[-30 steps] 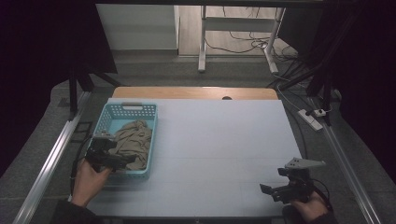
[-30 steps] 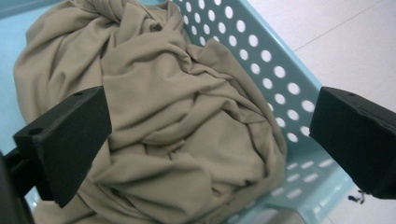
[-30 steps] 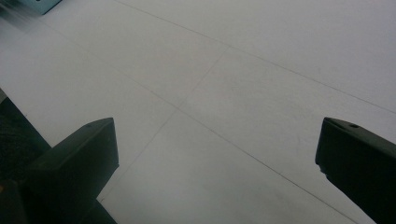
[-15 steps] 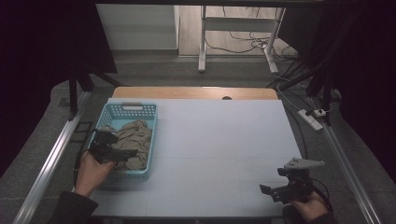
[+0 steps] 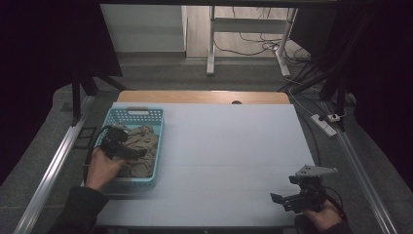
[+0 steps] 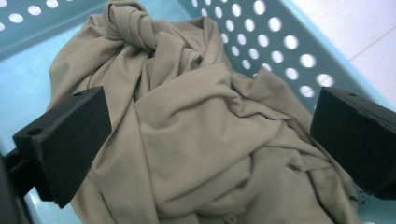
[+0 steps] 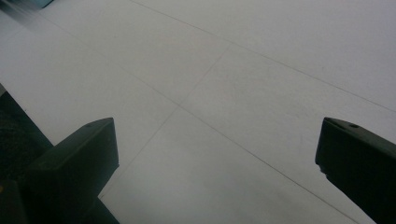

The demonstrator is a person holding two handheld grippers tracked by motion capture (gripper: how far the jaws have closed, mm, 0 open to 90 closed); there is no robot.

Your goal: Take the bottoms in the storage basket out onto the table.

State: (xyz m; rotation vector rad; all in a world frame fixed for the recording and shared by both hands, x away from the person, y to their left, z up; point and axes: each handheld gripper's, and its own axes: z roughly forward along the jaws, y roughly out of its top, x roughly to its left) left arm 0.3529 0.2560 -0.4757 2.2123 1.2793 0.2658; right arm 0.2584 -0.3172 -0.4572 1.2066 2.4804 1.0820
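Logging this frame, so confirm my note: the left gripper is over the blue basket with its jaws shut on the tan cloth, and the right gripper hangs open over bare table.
One thing is wrong: the left gripper is not shut on the tan cloth. The left gripper view shows its jaws wide apart, the cloth lying between them ungripped. It is over the blue basket, and the right gripper is open over bare table.

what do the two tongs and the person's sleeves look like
Both tongs are black. The left tongs trail a black cable that loops beside the basket. The right tongs carry a grey three-cornered plate on top. In the gripper views each has two blocky matte black jaws with a small hole near the tip. The left sleeve is dark, and the right cuff looks dark too.
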